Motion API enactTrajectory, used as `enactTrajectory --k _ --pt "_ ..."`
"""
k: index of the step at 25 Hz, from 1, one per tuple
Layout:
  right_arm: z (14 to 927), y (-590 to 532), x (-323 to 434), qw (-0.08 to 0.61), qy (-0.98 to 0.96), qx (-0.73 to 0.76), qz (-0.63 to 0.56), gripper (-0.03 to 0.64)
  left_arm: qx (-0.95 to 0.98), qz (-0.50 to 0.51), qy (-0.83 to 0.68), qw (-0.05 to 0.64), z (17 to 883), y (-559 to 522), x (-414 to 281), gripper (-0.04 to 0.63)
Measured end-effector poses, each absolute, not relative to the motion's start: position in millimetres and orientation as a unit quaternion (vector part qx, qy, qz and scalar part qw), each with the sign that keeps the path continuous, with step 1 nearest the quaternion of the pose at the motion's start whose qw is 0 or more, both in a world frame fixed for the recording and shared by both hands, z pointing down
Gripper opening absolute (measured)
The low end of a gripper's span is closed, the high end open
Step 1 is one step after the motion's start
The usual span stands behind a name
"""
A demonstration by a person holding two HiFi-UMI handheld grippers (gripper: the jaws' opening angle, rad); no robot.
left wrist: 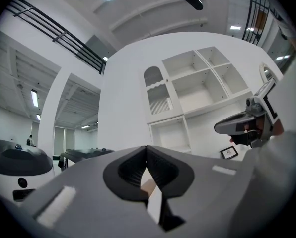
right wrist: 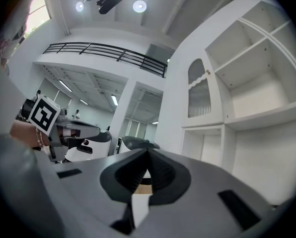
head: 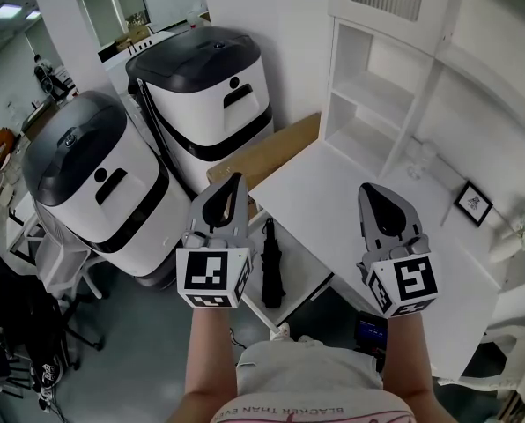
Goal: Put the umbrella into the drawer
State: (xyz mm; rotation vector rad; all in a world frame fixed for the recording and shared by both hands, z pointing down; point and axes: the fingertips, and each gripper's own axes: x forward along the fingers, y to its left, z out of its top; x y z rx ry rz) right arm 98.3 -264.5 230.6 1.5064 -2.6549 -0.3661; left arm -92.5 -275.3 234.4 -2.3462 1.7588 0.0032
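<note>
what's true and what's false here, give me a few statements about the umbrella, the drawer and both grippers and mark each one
1. The umbrella lies in the open drawer. True.
2. The left gripper is holding the umbrella. False: its jaws are shut with nothing between them, and it is held up above the drawer.
3. The right gripper has its jaws together and is empty. True.
4. The picture frame sits in the drawer beside the umbrella. False: it stands on the white desk.
</note>
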Motion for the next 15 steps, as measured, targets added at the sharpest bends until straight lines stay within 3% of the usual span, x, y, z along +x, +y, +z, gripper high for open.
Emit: enactTrajectory --k 15 --pt "226.2 -261.0 108.0 0.028 -0.850 0.511 -0.124 0.008 -0.797 0.033 0.590 0.124 214.3 -266.3 -91.0 0.009"
